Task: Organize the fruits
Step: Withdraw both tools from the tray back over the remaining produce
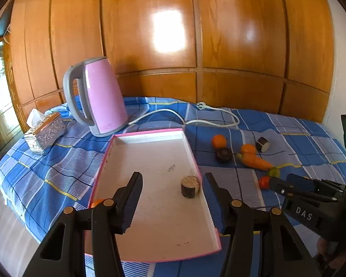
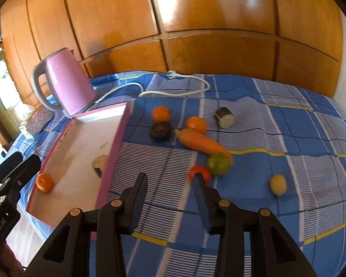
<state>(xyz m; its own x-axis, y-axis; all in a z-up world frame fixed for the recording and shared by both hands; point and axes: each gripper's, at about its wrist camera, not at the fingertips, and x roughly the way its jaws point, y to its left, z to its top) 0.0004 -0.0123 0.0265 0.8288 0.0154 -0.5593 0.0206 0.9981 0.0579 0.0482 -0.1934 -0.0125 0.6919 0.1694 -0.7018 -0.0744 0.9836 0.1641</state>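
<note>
Right gripper [image 2: 170, 180] is being held with jaws spread wide and empty, low over the blue checked cloth [image 2: 276, 138]; its right fingertip is lying just in front of the red tomato [image 2: 197, 170]. A green lime [image 2: 218, 163], carrot [image 2: 199, 142], two oranges and a yellow lemon [image 2: 278, 184] are lying scattered beyond. Left gripper [image 1: 173, 177] is likewise being held wide open, gripping nothing, above the pink-rimmed tray [image 1: 150, 152], where a dark cut piece [image 1: 190, 186] and a small orange [image 2: 44, 182] are sitting. A pink kettle [image 1: 101, 97] is standing behind the tray.
</note>
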